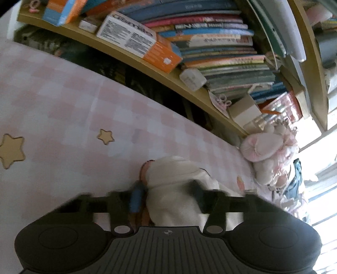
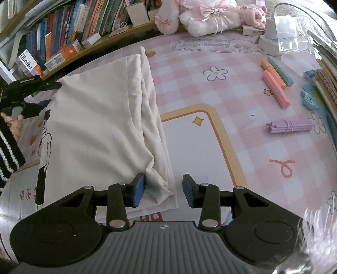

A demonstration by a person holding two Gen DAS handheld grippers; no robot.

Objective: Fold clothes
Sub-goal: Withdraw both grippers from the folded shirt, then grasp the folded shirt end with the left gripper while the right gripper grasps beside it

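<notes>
The right wrist view shows the most: a cream shirt (image 2: 101, 130) lies folded in the middle left of the frame on a pink checked mat (image 2: 210, 101), with a thick folded edge running down to the lower middle. The right gripper (image 2: 163, 189) sits at the bottom with its blue pads wide apart, and the near corner of the shirt lies between them; the left pad (image 2: 139, 189) is just beside the cloth. At the far left edge of this view the left gripper (image 2: 31, 88) looks small and dark, up against the shirt's far corner, with a hand (image 2: 14, 124) in a striped sleeve under it. Only this view shows the bundles of colored sticks (image 2: 276, 84) at the upper right and the plush toys (image 2: 206, 19) along the top. The left wrist view is blurry. There the left gripper (image 1: 164, 200) has a lump of the shirt (image 1: 174, 189) bunched between its fingers, so it seems clamped on the cloth. A shelf of books (image 1: 210, 42) fills the top of that frame, and the rest of the shirt is hidden below the gripper
</notes>
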